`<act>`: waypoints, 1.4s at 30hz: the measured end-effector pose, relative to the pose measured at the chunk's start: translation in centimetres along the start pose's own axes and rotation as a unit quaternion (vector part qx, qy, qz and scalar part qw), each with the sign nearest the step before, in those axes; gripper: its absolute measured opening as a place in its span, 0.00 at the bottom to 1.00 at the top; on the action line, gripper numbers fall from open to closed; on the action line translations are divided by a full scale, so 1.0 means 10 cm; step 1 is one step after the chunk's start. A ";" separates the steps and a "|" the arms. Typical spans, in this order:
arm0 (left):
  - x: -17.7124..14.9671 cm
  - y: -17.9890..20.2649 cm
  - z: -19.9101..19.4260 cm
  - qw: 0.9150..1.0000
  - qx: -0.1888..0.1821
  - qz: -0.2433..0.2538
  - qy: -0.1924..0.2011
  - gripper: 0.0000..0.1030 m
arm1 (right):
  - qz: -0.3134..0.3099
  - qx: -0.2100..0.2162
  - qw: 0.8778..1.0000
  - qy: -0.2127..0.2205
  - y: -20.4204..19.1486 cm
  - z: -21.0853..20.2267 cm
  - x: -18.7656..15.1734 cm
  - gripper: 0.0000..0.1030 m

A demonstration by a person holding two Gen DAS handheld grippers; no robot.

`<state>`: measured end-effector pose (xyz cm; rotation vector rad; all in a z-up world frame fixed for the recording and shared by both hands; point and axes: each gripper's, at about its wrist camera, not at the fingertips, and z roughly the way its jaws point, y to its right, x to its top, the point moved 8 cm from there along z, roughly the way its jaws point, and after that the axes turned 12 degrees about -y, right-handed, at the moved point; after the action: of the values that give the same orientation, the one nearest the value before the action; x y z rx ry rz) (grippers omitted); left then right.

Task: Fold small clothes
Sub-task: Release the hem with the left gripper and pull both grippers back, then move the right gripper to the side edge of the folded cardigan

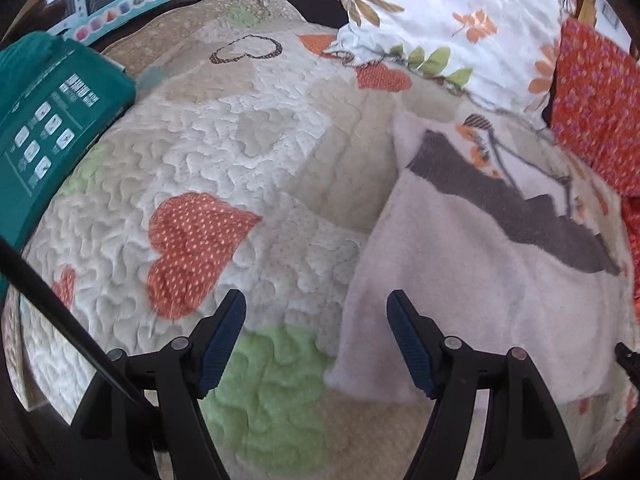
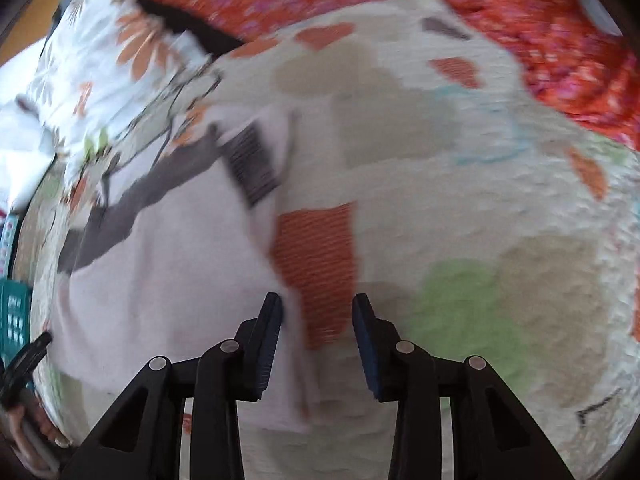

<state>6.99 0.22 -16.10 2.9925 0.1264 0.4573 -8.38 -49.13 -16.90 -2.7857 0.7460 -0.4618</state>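
Item: white garment [image 1: 460, 300] with grey band, flat on the bed quilt [image 1: 224, 148].
I hold left gripper [image 1: 316, 340] and right gripper [image 2: 318, 344] released, jaws flanking its side edges, likely to pinch.

garment [image 1: 460, 292]: fuzzy matt fleece, right of left claw [image 1: 316, 312] | quilt [image 1: 200, 152]: stitched, puckered cloth beneath | claw pads [image 1: 408, 344]: ribbed blue rubber, matt black plastic arms | box [image 1: 48, 128]: smooth teal card, far left

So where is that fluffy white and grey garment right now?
The fluffy white and grey garment lies flat on the heart-patterned quilt, right of the open left gripper, below the floral pillow.
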 end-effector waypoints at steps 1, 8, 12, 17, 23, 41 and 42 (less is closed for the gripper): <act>-0.03 0.01 -0.05 1.000 -0.013 -0.002 0.002 0.70 | 0.000 0.013 1.000 0.011 0.01 -0.06 -0.01 0.39; -0.22 0.26 -0.24 0.999 -0.025 0.024 0.028 0.71 | -0.069 0.040 0.995 0.061 -0.41 -0.20 -0.13 0.39; -0.26 0.39 -0.08 0.999 -0.004 0.050 0.019 0.71 | -0.103 0.025 0.993 0.049 -0.65 -0.01 -0.24 0.40; -0.34 0.44 0.09 0.997 0.017 0.078 0.011 0.71 | -0.095 0.020 0.995 0.026 -0.61 0.26 -0.34 0.40; -0.38 0.42 0.22 0.997 0.022 0.077 0.008 0.79 | -0.092 0.026 0.995 0.038 -0.59 0.27 -0.36 0.44; -0.39 0.42 0.32 0.997 0.038 0.061 0.031 1.00 | -0.125 0.016 0.989 0.073 -0.75 0.32 -0.41 0.76; -0.39 0.42 0.32 0.997 0.038 0.062 0.028 1.00 | -0.128 0.014 0.989 0.077 -0.76 0.32 -0.41 0.77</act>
<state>4.56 -4.63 -19.76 3.0745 -0.0385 0.5627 -7.23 -40.13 -18.63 -2.8544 0.4067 -0.7351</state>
